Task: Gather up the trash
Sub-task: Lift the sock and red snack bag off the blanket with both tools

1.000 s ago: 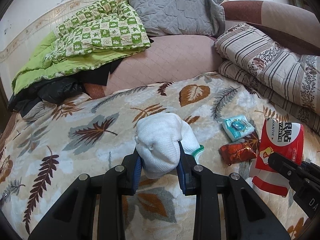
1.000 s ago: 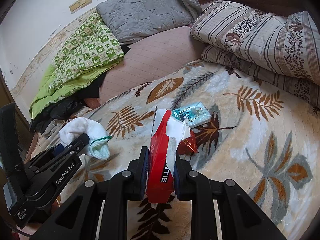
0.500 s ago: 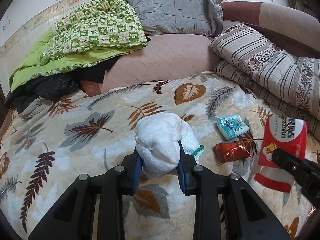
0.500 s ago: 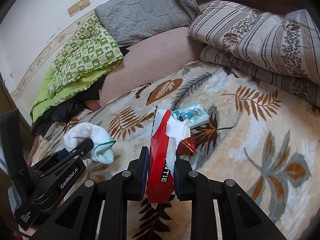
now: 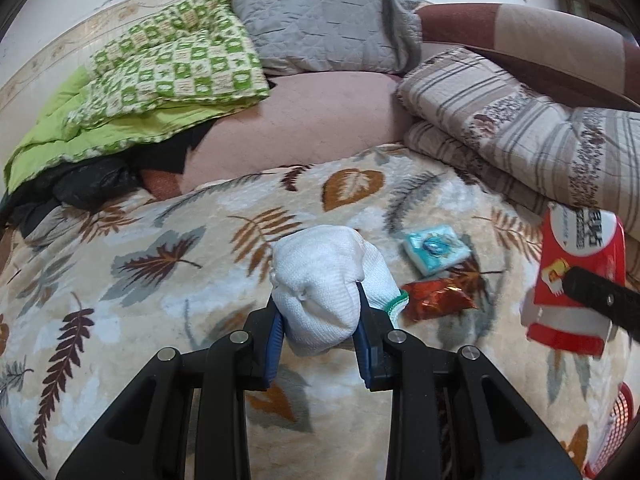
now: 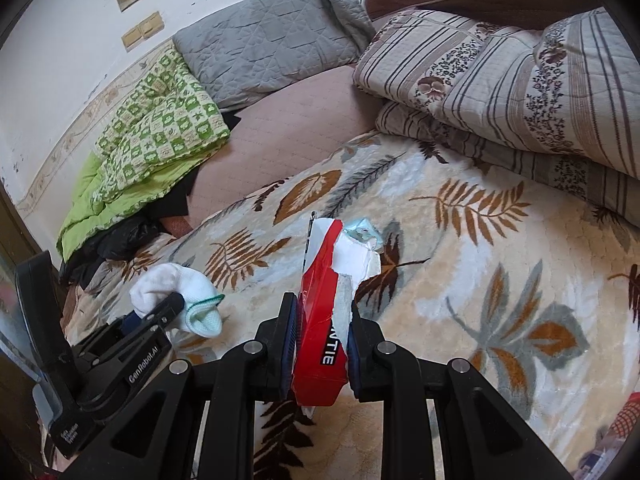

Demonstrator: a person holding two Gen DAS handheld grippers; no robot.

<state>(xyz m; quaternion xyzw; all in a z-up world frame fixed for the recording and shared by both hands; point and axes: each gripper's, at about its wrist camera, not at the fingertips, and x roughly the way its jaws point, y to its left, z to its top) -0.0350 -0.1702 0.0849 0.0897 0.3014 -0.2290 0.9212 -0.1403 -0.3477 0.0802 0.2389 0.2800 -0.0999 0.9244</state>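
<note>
My left gripper point(image 5: 318, 308) is shut on a balled white knitted cloth point(image 5: 320, 276) with a green-edged cuff, held just above the leaf-patterned blanket point(image 5: 120, 320). My right gripper point(image 6: 322, 320) is shut on a torn red and white package point(image 6: 320, 280), held upright. In the left wrist view that package point(image 5: 580, 248) hangs at the right with a black finger point(image 5: 600, 300) across it. A teal packet point(image 5: 436, 250) and a shiny orange-red wrapper point(image 5: 436, 300) lie on the blanket between the two grippers. In the right wrist view the teal packet point(image 6: 362, 234) peeks out behind the package, and the left gripper point(image 6: 160, 312) with its cloth point(image 6: 176, 284) is at lower left.
Folded striped quilts point(image 5: 520, 132) are stacked at the right, a grey pillow point(image 5: 320, 20) at the back, a green checked quilt point(image 5: 168, 68) and dark clothes point(image 5: 80, 184) at the back left. A red mesh basket point(image 5: 616, 420) shows at the lower right edge.
The right gripper has risen a little with the red package, which now hides the orange-red wrapper in its own view. The left gripper keeps its grip and stays about where it was.
</note>
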